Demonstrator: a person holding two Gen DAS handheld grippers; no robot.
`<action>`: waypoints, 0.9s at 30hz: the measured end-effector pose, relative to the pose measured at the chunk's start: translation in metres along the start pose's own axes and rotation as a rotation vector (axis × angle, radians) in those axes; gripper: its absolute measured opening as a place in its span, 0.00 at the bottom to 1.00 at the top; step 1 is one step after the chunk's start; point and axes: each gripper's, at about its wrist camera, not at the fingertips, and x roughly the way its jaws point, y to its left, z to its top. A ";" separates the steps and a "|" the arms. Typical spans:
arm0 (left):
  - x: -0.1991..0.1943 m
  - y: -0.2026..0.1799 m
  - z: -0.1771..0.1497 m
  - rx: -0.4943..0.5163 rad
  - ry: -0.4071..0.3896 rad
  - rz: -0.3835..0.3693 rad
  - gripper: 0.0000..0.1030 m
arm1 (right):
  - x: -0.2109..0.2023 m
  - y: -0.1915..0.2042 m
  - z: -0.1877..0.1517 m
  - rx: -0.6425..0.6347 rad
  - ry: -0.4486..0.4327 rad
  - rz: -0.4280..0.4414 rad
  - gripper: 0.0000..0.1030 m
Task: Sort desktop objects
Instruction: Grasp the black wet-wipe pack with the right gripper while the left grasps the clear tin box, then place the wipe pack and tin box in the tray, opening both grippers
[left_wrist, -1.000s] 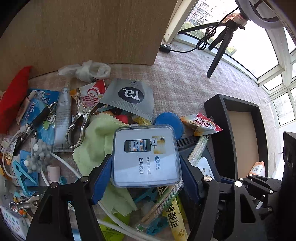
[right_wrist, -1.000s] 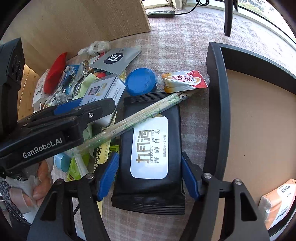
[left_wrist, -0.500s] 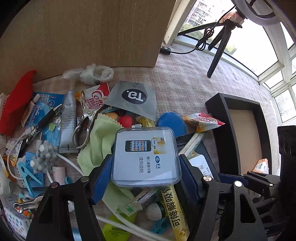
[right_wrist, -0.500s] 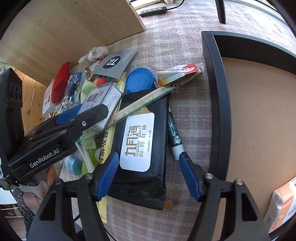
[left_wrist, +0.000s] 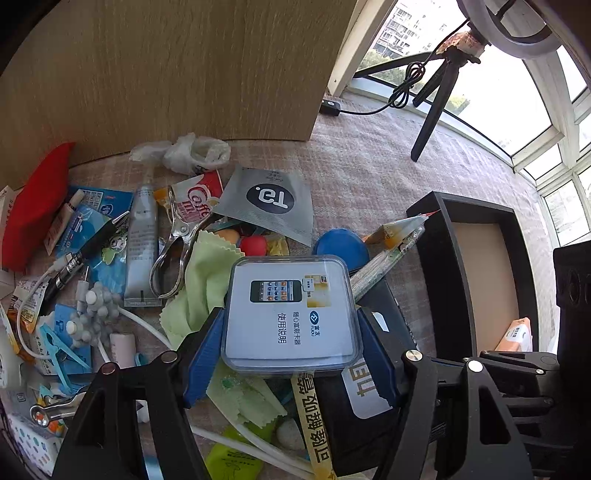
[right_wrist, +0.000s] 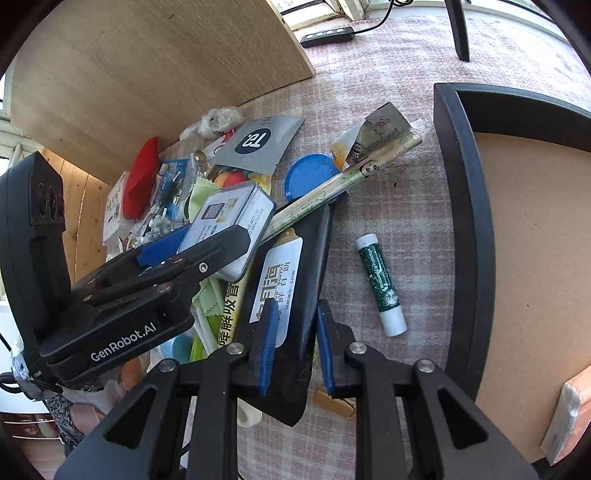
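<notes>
1. Right gripper (right_wrist: 293, 343) – jaws have just been closing and now pinch the black wet-wipe pack (right_wrist: 291, 295) by one long edge; blue pads press both faces and the pack tips up on edge.
2. Left gripper (left_wrist: 290, 350) – jaws stand wide, clamped on the flat clear plastic case (left_wrist: 290, 314) with a printed phone card inside; the case sits level above the clutter.
3. Step in hand, as I read it: both picks are made, neither item is delivered. The black tray (right_wrist: 461, 221) lies just right of the pack, a peach tissue packet (right_wrist: 569, 417) already in its near corner.
4. Next move likely calls for lifting the pack clear – a long wrapped chopstick sleeve (right_wrist: 343, 184) lies across its top end and could drag along.
5. Materials: the pack is soft glossy film with a white label and will sag from an edge grip; the case is rigid with rounded corners.
6. Around them: a green lip-balm stick (right_wrist: 380, 284) on the checked tablecloth (right_wrist: 388, 92), a blue round lid (right_wrist: 310, 177), a grey foil sachet (left_wrist: 273, 203), a pale green scalloped cloth (left_wrist: 207, 273), metal pliers (left_wrist: 173, 251).
</notes>
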 end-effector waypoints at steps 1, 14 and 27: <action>-0.002 0.001 0.000 -0.001 -0.005 -0.002 0.65 | -0.001 0.002 -0.002 -0.008 -0.003 -0.001 0.18; -0.038 0.010 -0.007 -0.012 -0.074 -0.021 0.65 | -0.060 -0.010 -0.028 -0.043 -0.093 -0.031 0.11; -0.048 -0.101 -0.018 0.158 -0.083 -0.139 0.65 | -0.134 -0.084 -0.046 0.095 -0.252 -0.062 0.10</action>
